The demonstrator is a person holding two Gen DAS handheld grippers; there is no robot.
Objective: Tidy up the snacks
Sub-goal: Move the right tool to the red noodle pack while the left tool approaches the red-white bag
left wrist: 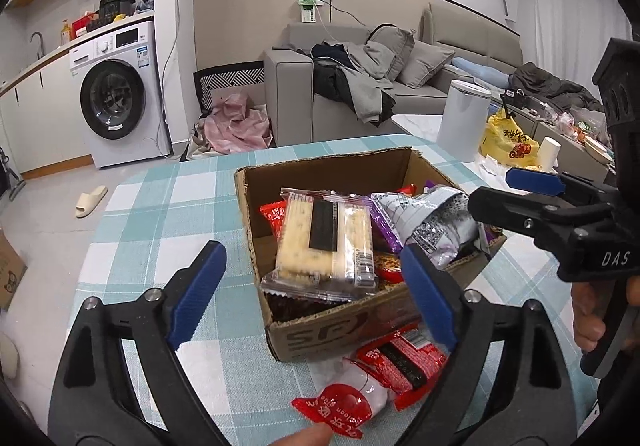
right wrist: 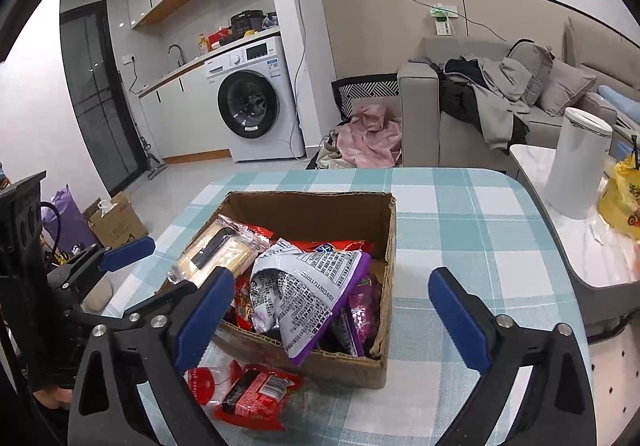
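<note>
Both tools, left tool (left wrist: pixel 312 286) and right tool (right wrist: pixel 332 310), are hanging spread and empty over the cardboard box (right wrist: pixel 380 230) on the desk (right wrist: pixel 460 214), where snack packets are piling; two red packets (right wrist: pixel 252 394) are lying outside, probably awaiting sorting.

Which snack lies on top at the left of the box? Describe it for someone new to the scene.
On the checked tablecloth stands an open cardboard box. Topmost on its left lies the cracker pack: clear wrapper, pale crackers, black label, unlike the red and purple bags around it.
</note>
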